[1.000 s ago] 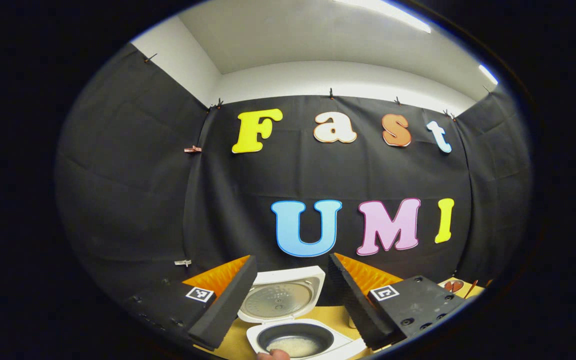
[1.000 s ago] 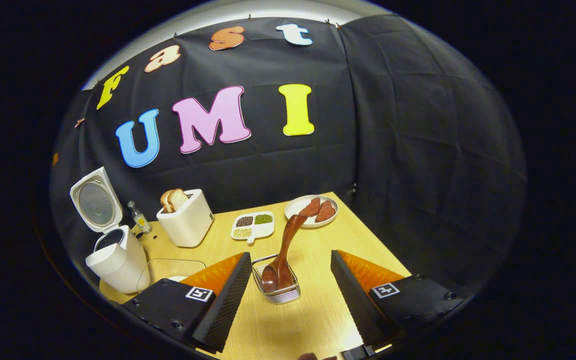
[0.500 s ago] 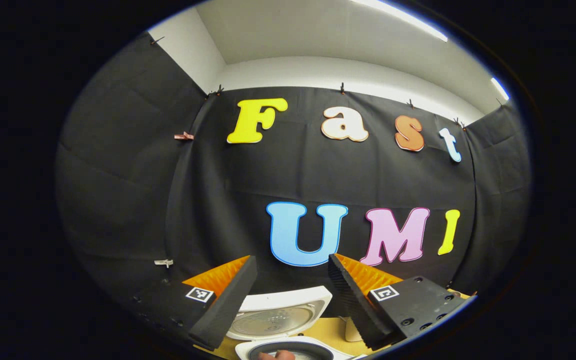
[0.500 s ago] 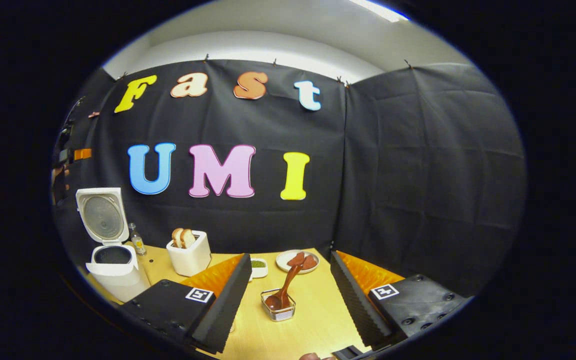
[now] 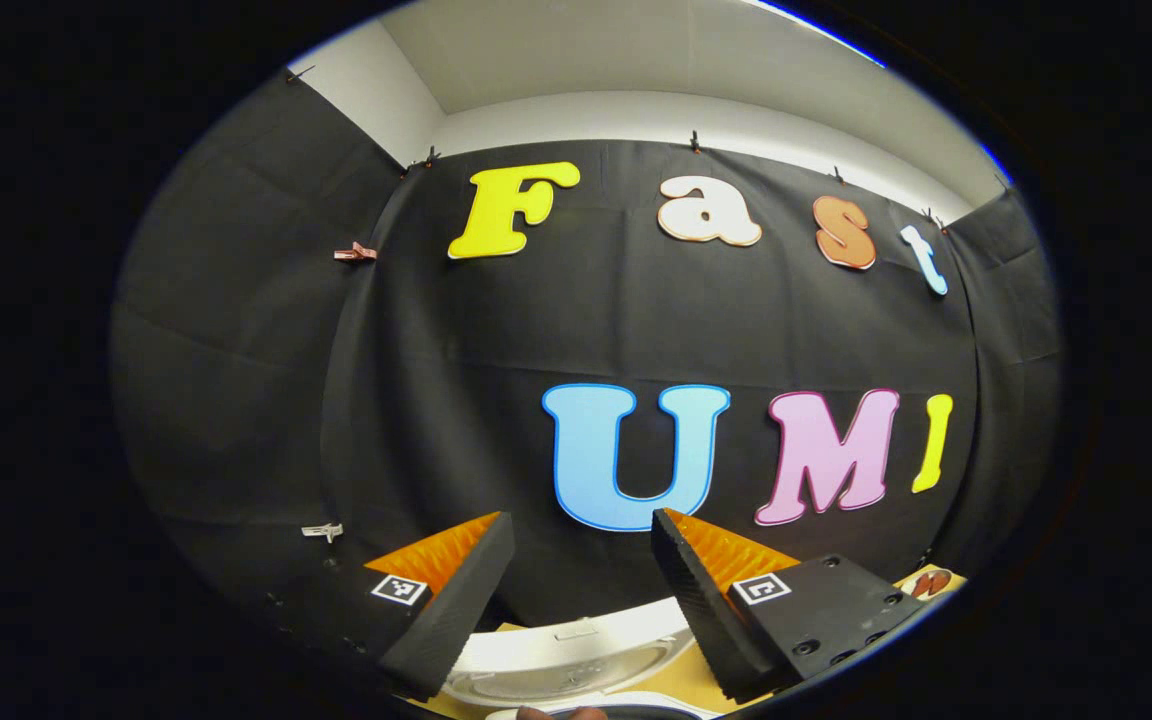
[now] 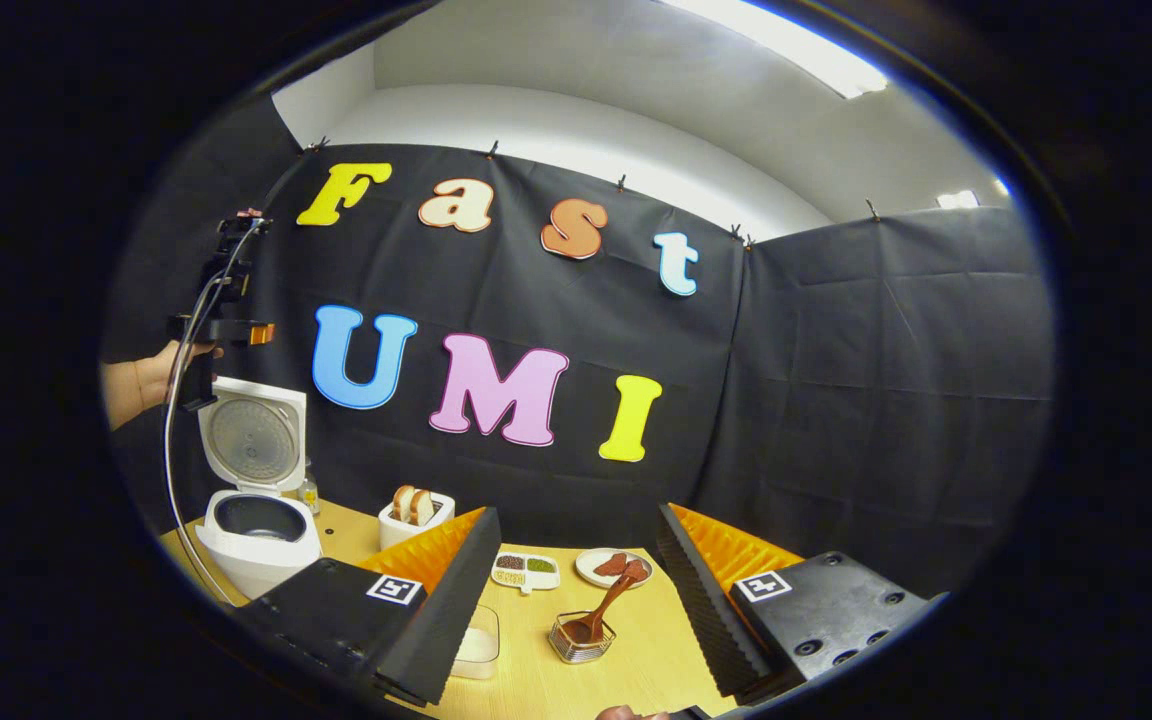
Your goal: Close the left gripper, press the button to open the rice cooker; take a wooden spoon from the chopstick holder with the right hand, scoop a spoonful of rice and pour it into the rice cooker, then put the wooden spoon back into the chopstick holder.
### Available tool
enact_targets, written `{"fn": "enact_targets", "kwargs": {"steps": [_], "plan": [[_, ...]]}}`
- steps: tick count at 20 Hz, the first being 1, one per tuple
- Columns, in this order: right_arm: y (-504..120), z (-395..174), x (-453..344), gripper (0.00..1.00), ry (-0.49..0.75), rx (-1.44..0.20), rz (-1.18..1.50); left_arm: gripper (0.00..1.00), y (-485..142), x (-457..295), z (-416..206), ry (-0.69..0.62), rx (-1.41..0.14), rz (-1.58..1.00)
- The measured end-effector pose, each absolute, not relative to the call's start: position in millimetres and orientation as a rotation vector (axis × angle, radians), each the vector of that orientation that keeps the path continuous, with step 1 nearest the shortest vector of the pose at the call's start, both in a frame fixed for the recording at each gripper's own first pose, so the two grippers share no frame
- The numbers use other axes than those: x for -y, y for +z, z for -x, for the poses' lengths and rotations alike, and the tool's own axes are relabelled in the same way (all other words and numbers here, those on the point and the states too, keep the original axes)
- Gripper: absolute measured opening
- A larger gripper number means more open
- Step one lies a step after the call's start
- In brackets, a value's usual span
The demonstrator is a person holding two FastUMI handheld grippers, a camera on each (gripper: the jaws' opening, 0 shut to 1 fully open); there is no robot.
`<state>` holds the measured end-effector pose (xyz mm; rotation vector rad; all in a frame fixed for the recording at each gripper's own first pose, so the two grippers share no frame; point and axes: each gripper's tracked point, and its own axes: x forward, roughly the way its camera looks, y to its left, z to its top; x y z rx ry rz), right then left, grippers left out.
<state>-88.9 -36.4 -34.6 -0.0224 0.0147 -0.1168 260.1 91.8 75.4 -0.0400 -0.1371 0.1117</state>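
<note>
In the left gripper view, the left gripper (image 5: 576, 590) sits at the bottom of the frame with its two fingers spread wide and nothing between them. Just below the gap, at the bottom centre, the raised white lid of the rice cooker (image 5: 566, 655) shows as a pale arc. It stands open, so the button press looks done.

In the right gripper view, the right gripper (image 6: 576, 590) fills the lower middle of the frame, its fingers also held apart and empty. Between them and a little farther off, at lower centre, the chopstick holder (image 6: 582, 640) stands on the yellow table (image 6: 636, 665). The wooden spoon (image 6: 608, 607) rests in it bowl down, its handle leaning up toward the right of the frame, so its long axis runs from lower left to upper right. The rice cooker is at the lower left, lid upright, well apart from the holder. Above it, at the left edge, a hand (image 6: 151, 375) holds the other gripper high. A clear container (image 6: 479, 645) lies just beside the right gripper's left finger.

With the spoon seated in the holder, the task looks finished. Any further reach for the spoon would fall to the right gripper, which has it straight ahead.
</note>
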Motion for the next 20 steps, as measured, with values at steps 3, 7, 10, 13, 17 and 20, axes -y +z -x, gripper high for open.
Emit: {"fn": "enact_targets", "kwargs": {"steps": [3, 7, 10, 13, 17, 20], "plan": [[-41.6, 92.1, 34.9, 0.97, -0.121, -0.043, 0.046, 0.95, 53.4, -100.4, -289.8, 0.129, 0.085, 0.031], [-45.9, 93.9, 41.1, 0.97, -0.14, -0.061, 0.045, 0.95, 16.4, -102.5, -318.5, 0.134, -0.016, 0.009], [-46.8, 94.0, 46.4, 0.98, -0.15, -0.061, 0.04, 0.95, -21.0, -101.6, -325.0, 0.143, -0.128, 0.026], [-47.0, 94.6, 50.6, 0.97, -0.156, -0.059, 0.029, 0.99, -25.6, -102.3, -320.0, 0.17, -0.15, 0.019], [-48.2, 95.8, 53.0, 0.98, -0.144, -0.063, 0.025, 1.0, -31.5, -91.1, -300.3, 0.163, -0.195, 0.038], [-47.1, 97.5, 55.7, 0.97, -0.13, -0.061, 0.023, 1.0, -39.2, -72.2, -274.2, 0.143, -0.216, 0.054]]}}
